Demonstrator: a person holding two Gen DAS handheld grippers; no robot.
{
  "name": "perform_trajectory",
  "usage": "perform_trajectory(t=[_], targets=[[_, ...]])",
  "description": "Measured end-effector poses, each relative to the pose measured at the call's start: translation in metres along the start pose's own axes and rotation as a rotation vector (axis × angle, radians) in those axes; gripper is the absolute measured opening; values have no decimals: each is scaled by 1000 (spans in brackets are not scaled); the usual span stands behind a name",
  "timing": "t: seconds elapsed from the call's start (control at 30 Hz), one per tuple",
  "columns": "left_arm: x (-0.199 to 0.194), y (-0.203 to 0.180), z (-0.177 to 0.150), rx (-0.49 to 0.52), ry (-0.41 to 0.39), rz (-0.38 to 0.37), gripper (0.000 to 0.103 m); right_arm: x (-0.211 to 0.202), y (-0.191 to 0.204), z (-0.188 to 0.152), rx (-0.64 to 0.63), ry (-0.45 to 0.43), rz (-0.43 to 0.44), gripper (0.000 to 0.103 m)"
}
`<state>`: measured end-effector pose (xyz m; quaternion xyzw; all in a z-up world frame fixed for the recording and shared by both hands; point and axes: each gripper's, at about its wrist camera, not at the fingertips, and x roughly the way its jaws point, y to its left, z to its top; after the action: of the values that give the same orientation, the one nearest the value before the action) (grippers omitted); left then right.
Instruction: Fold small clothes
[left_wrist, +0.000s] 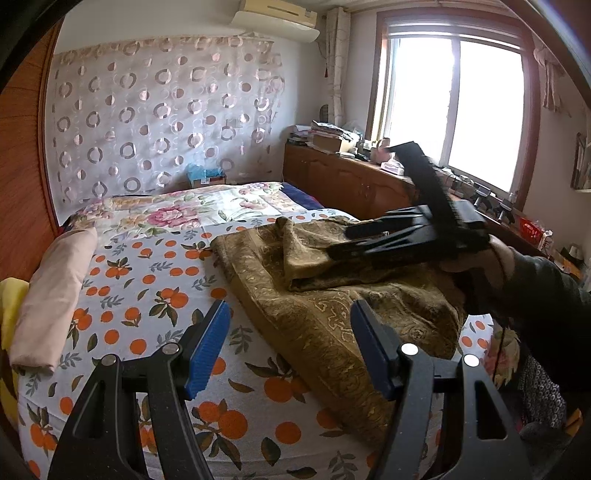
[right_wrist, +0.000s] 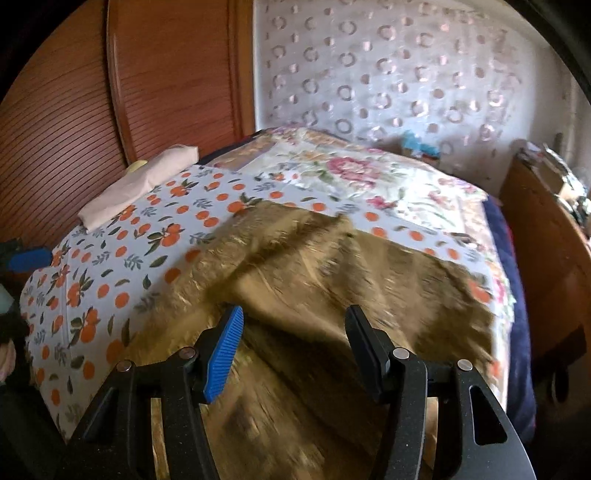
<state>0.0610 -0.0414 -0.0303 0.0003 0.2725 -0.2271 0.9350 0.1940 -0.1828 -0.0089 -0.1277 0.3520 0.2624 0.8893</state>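
A brown-gold patterned cloth (left_wrist: 332, 295) lies rumpled on the bed, with one part folded over itself. It fills the middle of the right wrist view (right_wrist: 314, 266), blurred. My left gripper (left_wrist: 290, 349) is open and empty, above the cloth's left edge. My right gripper (right_wrist: 293, 349) is open and empty, just above the cloth. It also shows in the left wrist view (left_wrist: 365, 240) over the cloth's far right part, held by a dark-sleeved hand.
The bed (left_wrist: 147, 280) has an orange-print sheet and a floral quilt (left_wrist: 192, 210) at the far end. A folded pink cloth (left_wrist: 55, 291) lies along the left edge by a wooden wall (right_wrist: 110, 110). A cluttered wooden cabinet (left_wrist: 351, 177) stands under the window.
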Motion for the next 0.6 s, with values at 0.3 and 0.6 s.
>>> perform_trajectory(t=[0.3, 0.6], targets=[[-1, 5, -5, -11, 6, 1, 68, 36, 16, 12, -66, 98, 69, 59], [1, 5, -7, -14, 13, -3, 68, 59, -3, 10, -53, 158, -53, 54]])
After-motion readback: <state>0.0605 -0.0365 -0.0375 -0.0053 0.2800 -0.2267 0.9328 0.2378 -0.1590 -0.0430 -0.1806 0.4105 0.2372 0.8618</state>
